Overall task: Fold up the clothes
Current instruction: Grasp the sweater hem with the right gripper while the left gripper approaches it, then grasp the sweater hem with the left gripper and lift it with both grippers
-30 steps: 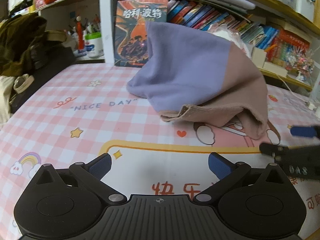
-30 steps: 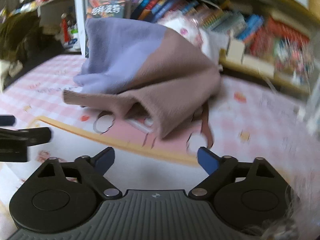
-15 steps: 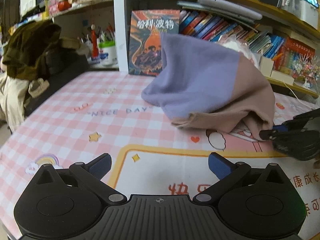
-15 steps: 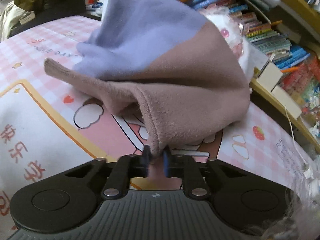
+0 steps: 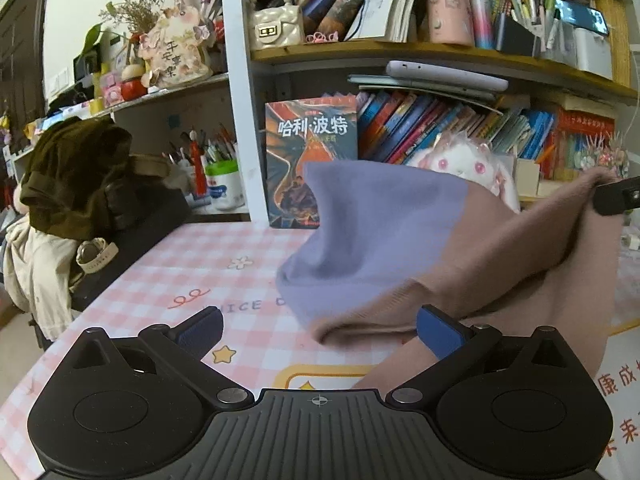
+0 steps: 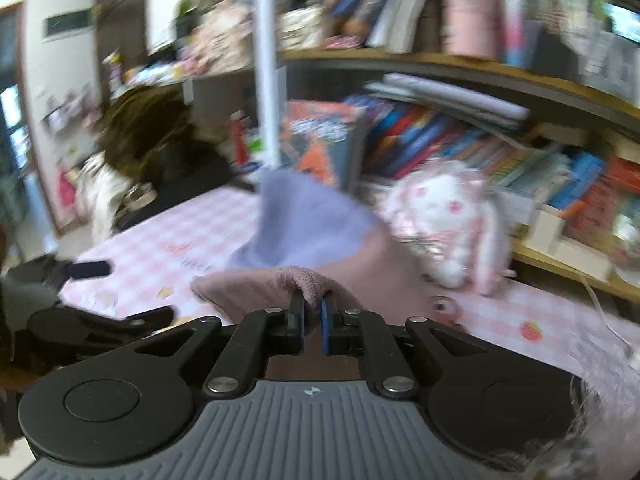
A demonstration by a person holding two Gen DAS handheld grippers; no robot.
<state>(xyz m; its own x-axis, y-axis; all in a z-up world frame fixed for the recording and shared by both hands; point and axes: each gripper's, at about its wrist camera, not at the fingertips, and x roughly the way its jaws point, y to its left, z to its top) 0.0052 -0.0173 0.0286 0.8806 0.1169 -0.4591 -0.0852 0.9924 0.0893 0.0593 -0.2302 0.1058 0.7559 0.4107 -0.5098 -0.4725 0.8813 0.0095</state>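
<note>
One garment point(image 5: 384, 240) is seen, a soft sweater in two colours, lilac and dusty pink. Its lilac part rests on the desk point(image 5: 168, 280), which is covered with a pink checked mat, while its pink part is lifted toward the right. Two grippers are counted. The right gripper point(image 6: 312, 312) is raised above the desk and tilted a little downward; its fingers point(image 6: 297, 316) have just been closing and are now pressed together on a fold of the pink hem. In the left wrist view its black tip is seen at the right edge, with the cloth hanging from it. The left gripper point(image 5: 320, 328) is held low over the desk with its fingers point(image 5: 436, 332) spread wide, and nothing is gripped between them. One white plush rabbit point(image 6: 448, 220) is seen behind the sweater.
</note>
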